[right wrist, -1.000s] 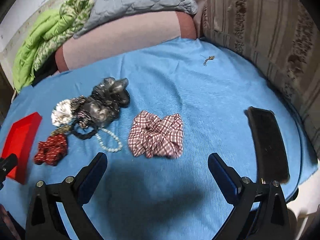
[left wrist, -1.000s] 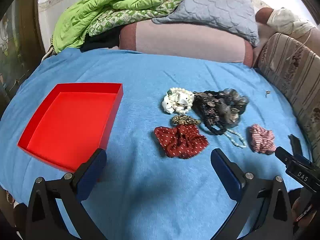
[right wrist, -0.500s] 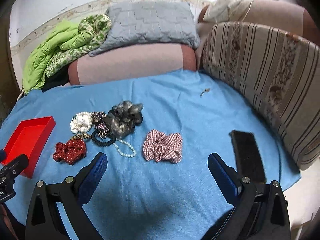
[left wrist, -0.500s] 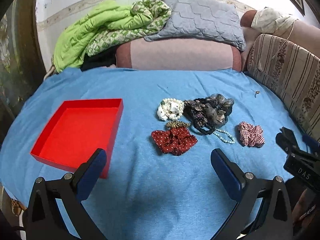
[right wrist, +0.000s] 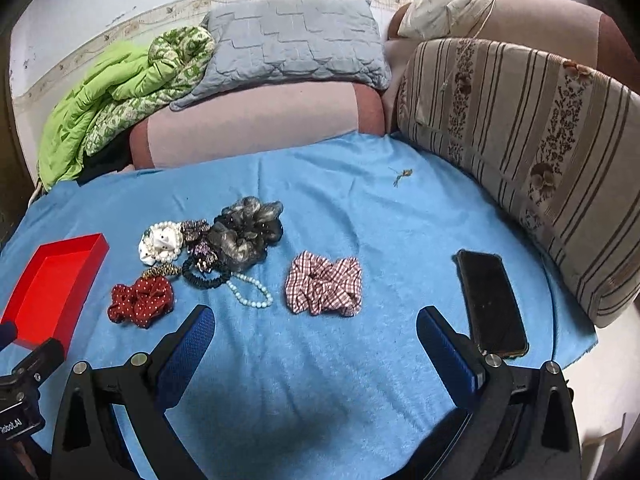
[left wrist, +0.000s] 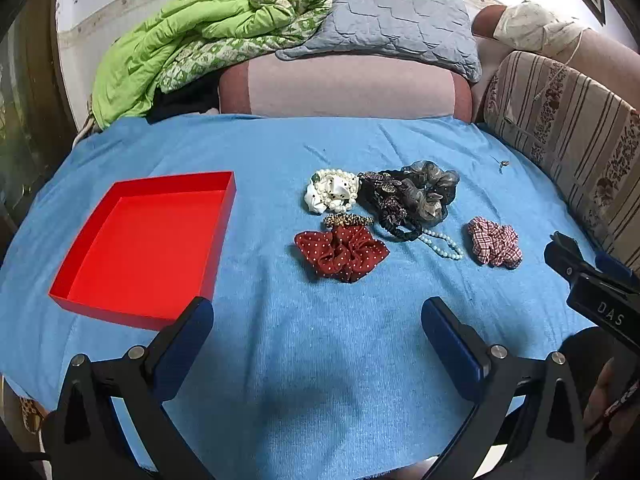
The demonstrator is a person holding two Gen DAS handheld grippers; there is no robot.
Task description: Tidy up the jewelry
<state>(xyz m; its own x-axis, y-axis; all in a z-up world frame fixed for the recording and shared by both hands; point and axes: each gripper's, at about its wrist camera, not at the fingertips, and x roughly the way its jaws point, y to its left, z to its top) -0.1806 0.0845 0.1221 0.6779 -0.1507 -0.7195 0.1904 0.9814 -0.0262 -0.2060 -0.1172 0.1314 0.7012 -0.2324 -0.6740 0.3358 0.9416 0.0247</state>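
An empty red tray [left wrist: 224, 216] lies on the blue cloth at the left; it also shows in the right wrist view [right wrist: 96, 250]. A dark red dotted scrunchie [left wrist: 342, 254] [right wrist: 141, 301], a white pearl scrunchie [left wrist: 332, 196] [right wrist: 160, 242], a grey-black scrunchie pile [left wrist: 416, 196] [right wrist: 244, 232], a pearl bracelet [left wrist: 442, 244] [right wrist: 252, 290] and a plaid scrunchie [left wrist: 495, 242] [right wrist: 324, 284] lie in the middle. My left gripper [left wrist: 318, 326] is open and empty, near of the dotted scrunchie. My right gripper [right wrist: 316, 336] is open and empty, near of the plaid scrunchie.
A black phone [right wrist: 490, 302] lies at the right near the cloth's edge. A pink bolster [left wrist: 344, 88], a grey pillow [left wrist: 388, 28] and a green blanket [left wrist: 180, 48] line the back. A striped cushion [right wrist: 532, 136] bounds the right side. A small trinket [right wrist: 402, 176] lies far right.
Both grippers have pulled back and risen from the cloth, so the items look smaller and farther away. Nothing on the cloth has moved.
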